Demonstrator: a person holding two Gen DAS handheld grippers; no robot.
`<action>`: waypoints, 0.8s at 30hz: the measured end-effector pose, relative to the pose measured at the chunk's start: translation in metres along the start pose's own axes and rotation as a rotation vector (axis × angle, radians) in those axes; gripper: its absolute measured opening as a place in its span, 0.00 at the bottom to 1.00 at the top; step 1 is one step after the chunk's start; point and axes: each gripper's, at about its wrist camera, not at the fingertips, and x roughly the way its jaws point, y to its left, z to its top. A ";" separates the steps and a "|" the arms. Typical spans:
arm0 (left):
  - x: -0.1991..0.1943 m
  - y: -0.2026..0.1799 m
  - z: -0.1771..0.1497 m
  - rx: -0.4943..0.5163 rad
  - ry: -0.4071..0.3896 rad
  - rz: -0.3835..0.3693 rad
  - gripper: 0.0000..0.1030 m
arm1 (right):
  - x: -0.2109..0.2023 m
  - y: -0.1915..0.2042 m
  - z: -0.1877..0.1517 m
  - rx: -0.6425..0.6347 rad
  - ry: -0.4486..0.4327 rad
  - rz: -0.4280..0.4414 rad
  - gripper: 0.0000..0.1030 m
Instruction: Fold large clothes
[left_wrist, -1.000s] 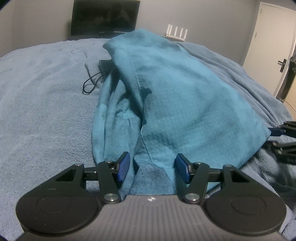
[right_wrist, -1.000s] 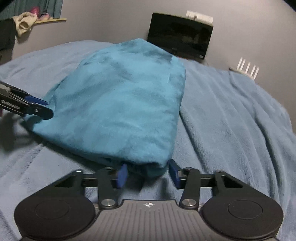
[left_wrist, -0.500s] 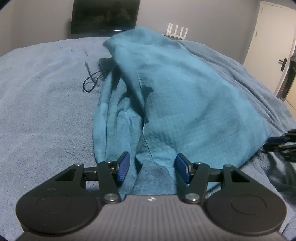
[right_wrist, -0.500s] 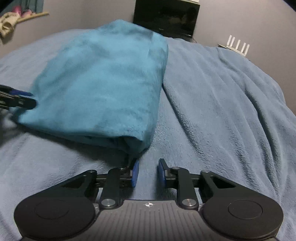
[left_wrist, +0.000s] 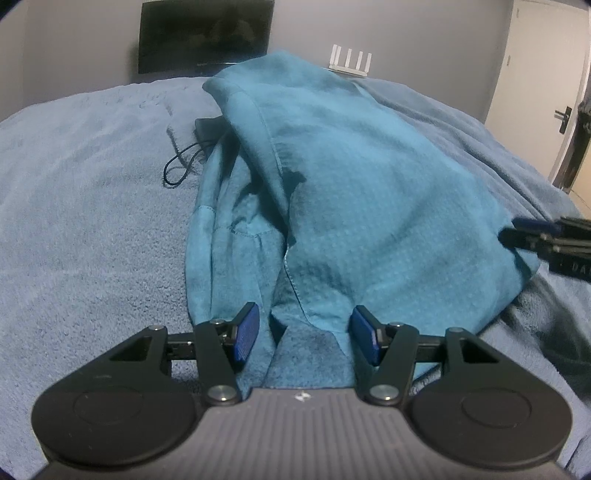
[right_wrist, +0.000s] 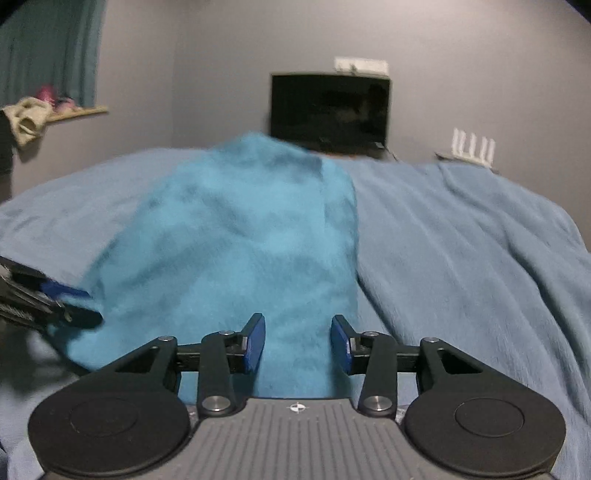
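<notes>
- The garment (left_wrist: 369, 192) fills the middle of both frames, folded lengthwise on the blanket (left_wrist: 85, 206). It is soft, limp and light, so you should take it by the near hem corners.
- Your left gripper (left_wrist: 306, 334) stands half open around the hem, its pads not pressing.
- Your right gripper (right_wrist: 298, 343) has just been opening. Cloth lies between its jaws, ungripped.
- No containers show. A black cord (left_wrist: 184, 162) lies at upper left.
</notes>
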 end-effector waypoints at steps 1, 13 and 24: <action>0.000 -0.001 0.000 0.005 -0.001 0.003 0.56 | -0.002 -0.003 -0.003 0.009 0.016 -0.004 0.43; -0.061 -0.005 -0.012 -0.088 -0.048 0.137 0.88 | -0.063 -0.004 0.006 0.042 0.143 -0.068 0.65; -0.091 -0.094 -0.049 -0.119 0.021 0.275 0.91 | -0.103 0.001 -0.012 0.147 0.178 -0.063 0.94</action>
